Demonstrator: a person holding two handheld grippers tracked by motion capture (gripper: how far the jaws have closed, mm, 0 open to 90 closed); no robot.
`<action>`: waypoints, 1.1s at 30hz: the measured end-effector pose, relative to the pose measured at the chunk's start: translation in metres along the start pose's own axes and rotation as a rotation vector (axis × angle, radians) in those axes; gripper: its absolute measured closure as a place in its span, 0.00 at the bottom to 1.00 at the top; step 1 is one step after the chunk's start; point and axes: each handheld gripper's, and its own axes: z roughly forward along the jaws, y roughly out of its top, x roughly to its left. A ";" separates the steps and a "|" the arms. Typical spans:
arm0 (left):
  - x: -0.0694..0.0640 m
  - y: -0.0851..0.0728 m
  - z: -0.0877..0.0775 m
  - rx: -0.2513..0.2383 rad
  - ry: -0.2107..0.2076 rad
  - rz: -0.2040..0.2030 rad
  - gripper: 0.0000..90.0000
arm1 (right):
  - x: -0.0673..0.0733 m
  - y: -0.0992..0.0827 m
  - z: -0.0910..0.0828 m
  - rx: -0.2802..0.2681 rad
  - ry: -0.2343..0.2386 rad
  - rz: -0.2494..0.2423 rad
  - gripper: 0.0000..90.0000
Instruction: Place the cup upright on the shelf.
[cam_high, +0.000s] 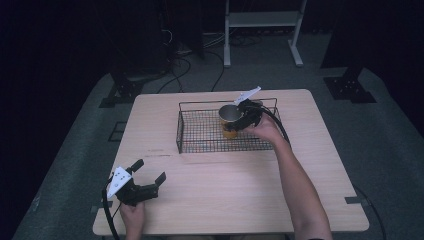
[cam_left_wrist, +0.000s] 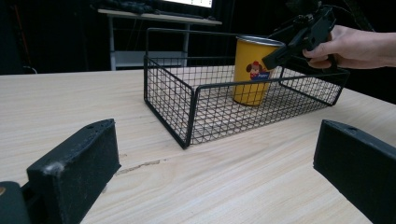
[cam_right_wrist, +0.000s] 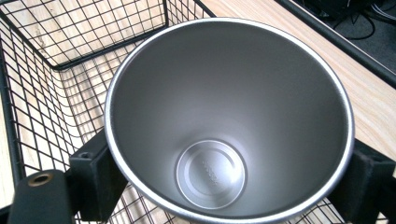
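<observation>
High view: yellow steel-lined cup (cam_high: 230, 119) upright in black wire basket (cam_high: 200, 135) on pale wood table (cam_high: 225, 190); right gripper (cam_high: 245, 119) at its rim. Left gripper (cam_high: 148, 177) near front-left edge, jaws wide, empty.

Left gripper view: cup stands in basket's far half.

Right gripper view: jaws flank cup's sides just below rim; contact unclear.

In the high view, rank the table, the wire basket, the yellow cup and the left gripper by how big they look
1. table
2. wire basket
3. left gripper
4. yellow cup, though the right gripper partly hides it, so third and fourth are unsure.
</observation>
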 end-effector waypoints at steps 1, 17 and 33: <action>0.000 0.000 0.000 0.000 0.000 0.001 0.00 | 0.000 0.000 0.000 -0.001 0.003 0.000 0.14; -0.001 0.000 0.000 -0.006 0.007 0.006 0.00 | 0.002 -0.005 -0.012 -0.007 -0.018 -0.002 0.14; -0.001 0.000 0.000 -0.005 0.011 0.010 0.00 | -0.001 -0.015 -0.029 -0.034 -0.020 0.027 0.14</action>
